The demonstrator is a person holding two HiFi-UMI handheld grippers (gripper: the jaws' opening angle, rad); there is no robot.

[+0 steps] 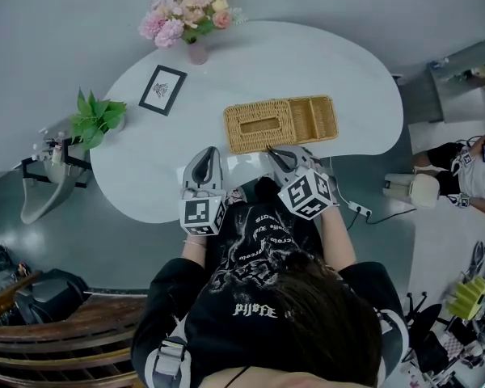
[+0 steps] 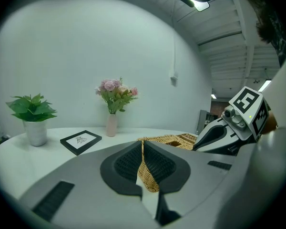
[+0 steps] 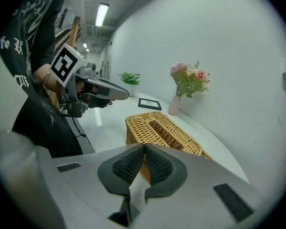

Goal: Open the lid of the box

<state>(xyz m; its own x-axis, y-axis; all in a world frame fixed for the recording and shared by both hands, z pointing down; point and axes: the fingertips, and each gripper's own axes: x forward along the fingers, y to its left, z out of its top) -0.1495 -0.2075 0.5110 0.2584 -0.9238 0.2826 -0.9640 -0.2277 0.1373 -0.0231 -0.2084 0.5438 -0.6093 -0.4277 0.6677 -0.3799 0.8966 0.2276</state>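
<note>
Box of woven wicker, lying flat on the white bench, towards the near edge and a little right of the middle. Lid down over the larger left part, with an oblong slot in its top; two open compartments at the right end.

Left claw pressed together at the tips, nothing pinched between them, only wicker seen through the narrow slit lower down. Held over the bench's near edge, near the box's left near corner but apart from it.

Right claw likewise closed tip to tip and empty. Tip just beside the box's near long side; contact or not, impossible to tell.

Bench top smooth, glossy, rounded like a bean. Along its far edge a pink vase of flowers. Left of the box a black picture frame, lying flat. At the left end a leafy potted plant in a white pot. All three well apart from the box.

Grey floor all around, plain pale walls, strip lights along the ceiling. Curved wooden rail at the lower left. Another person partly visible at the right edge.
</note>
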